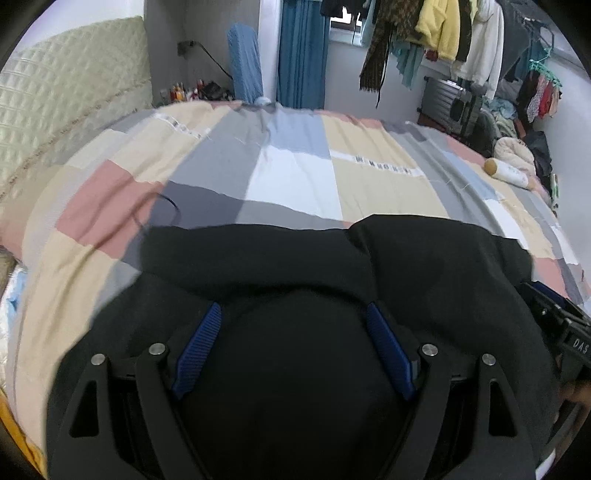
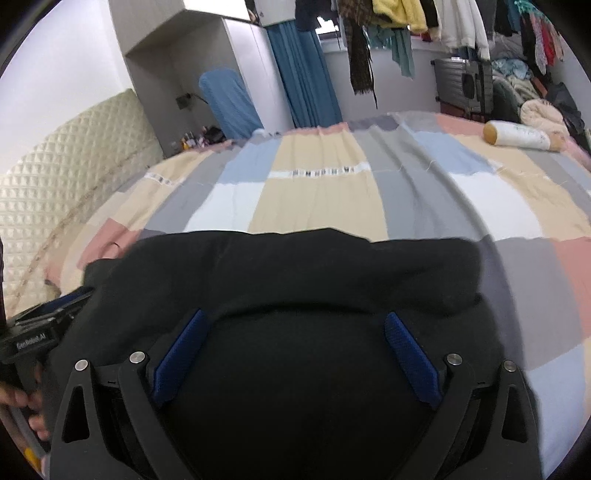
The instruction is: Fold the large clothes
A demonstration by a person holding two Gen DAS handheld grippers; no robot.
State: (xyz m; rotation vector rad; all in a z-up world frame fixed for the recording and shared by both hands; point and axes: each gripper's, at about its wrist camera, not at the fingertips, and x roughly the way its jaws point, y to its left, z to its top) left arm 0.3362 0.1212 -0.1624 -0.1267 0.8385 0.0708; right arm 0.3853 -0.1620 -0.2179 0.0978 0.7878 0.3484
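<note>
Black garment (image 1: pixel 424 266) on patchwork bedspread (image 1: pixel 295 177), both grippers over its near part, jaws spread wide.

Left gripper (image 1: pixel 293 310): blue pads apart, black cloth bulging up between them; pads look clear of it, not clamping. Right gripper (image 2: pixel 295 317): same, pads wide, dark fabric mounded between, no squeeze visible. Garment lies bunched on the bedspread's near side, far edge reaching the grey and cream squares. White bottle (image 2: pixel 517 136) on the bedspread's far right corner, well apart from garment. Quilted headboard (image 1: pixel 55 110) left of bedspread; hanging clothes (image 1: pixel 443 29) beyond it.
</note>
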